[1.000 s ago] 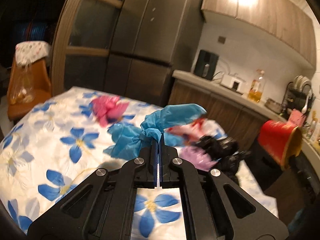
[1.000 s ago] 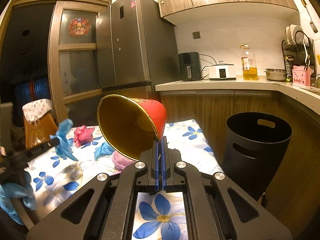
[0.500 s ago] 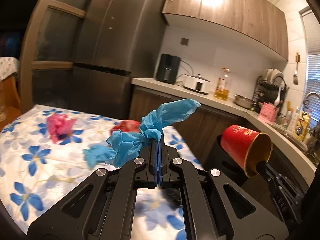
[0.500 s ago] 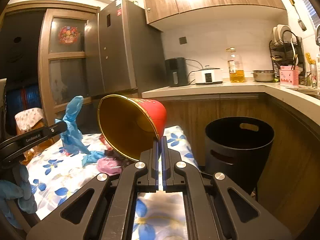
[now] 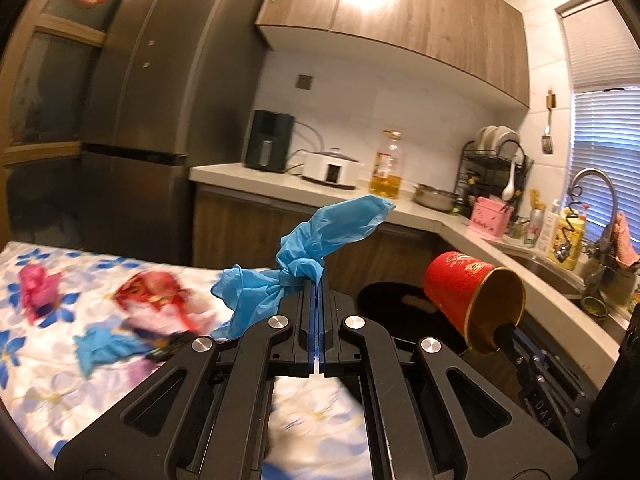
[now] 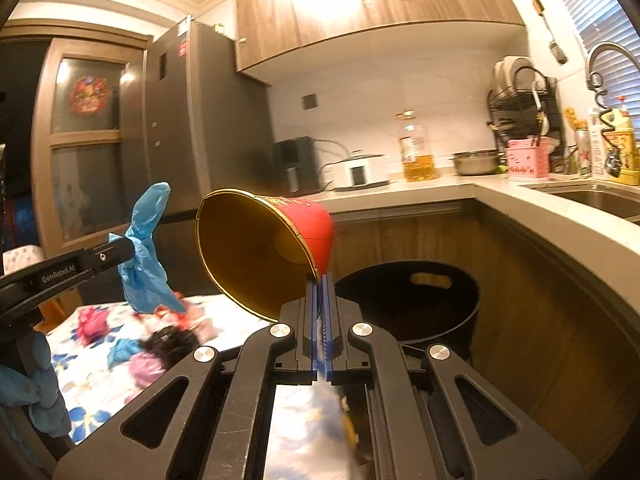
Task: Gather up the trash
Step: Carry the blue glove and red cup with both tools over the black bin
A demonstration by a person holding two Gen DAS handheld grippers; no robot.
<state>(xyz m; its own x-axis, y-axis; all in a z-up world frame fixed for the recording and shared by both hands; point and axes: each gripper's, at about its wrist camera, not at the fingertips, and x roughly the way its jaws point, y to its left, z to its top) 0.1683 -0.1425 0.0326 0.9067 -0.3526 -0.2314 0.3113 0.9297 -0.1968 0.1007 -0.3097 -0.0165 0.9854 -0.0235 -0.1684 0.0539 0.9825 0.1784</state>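
The blue glove [image 5: 320,248] is pinched at its knotted middle between the closed jaws of the left gripper [image 5: 318,280], one end sticking up and the other drooping, and it now hangs at the table's edge just short of the bin [image 6: 408,300]; a second ago it was over the middle of the table, low above the other scraps. The red cup [image 6: 272,252], gold inside, is clamped by its rim in the right gripper [image 6: 320,280], lying on its side with the mouth turned away from the bin, and it has swung from above the tablecloth to just above the bin's near rim. In the left view the cup [image 5: 472,300] sits right over the dark opening of the bin [image 5: 384,300]. Both hands have thus carried their loads bin-ward together, so my reading is that pick-up is done for these two pieces and the drop is next: the cup looks nearly placed, while the glove probably needs a little more travel toward the bin before the jaws part, or it may fall on the cloth or the floor. On the far side from the bin, the table [image 5: 48,360] holds more to collect: a second blue glove [image 5: 100,348], a pink wad [image 5: 38,288], a red-and-pink wrapper [image 5: 156,300] and something dark [image 6: 172,340], blurred here. So the job is well short of finished
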